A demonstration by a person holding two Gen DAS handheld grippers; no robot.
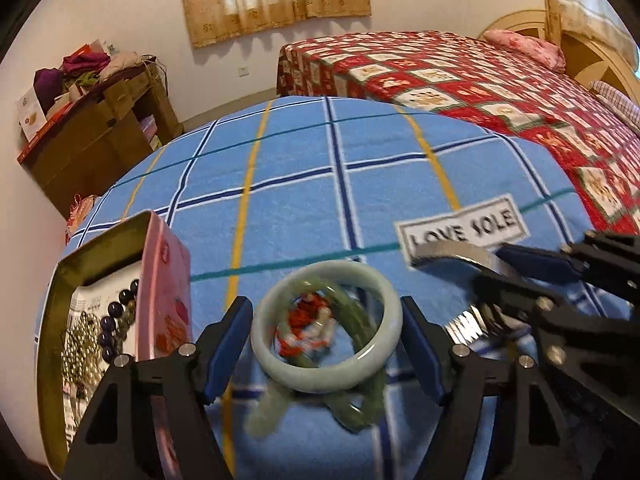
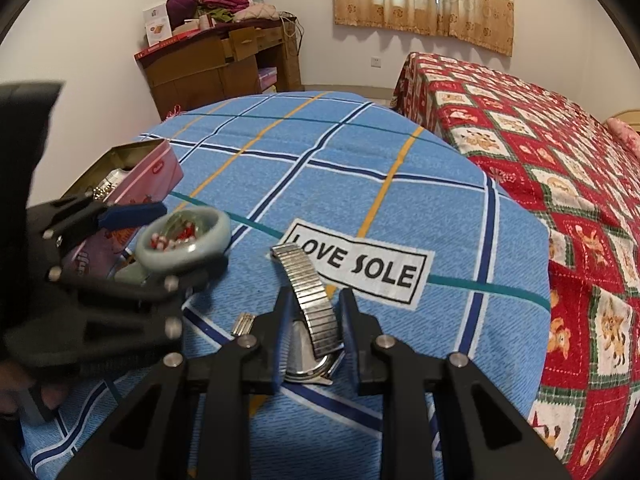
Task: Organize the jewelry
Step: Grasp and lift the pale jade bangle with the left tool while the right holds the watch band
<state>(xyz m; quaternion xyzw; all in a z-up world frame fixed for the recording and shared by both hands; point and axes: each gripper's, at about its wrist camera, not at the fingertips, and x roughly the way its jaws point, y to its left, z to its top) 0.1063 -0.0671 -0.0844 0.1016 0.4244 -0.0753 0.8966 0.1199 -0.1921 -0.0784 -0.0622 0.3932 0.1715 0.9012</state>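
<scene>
Three bangles [image 1: 326,324], one watch [image 2: 316,320]

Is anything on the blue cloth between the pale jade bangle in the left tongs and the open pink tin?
Nothing visible. The pale jade bangle sits between the left tongs, and the open pink tin stands right beside them on the blue cloth, its top uncovered.
</scene>
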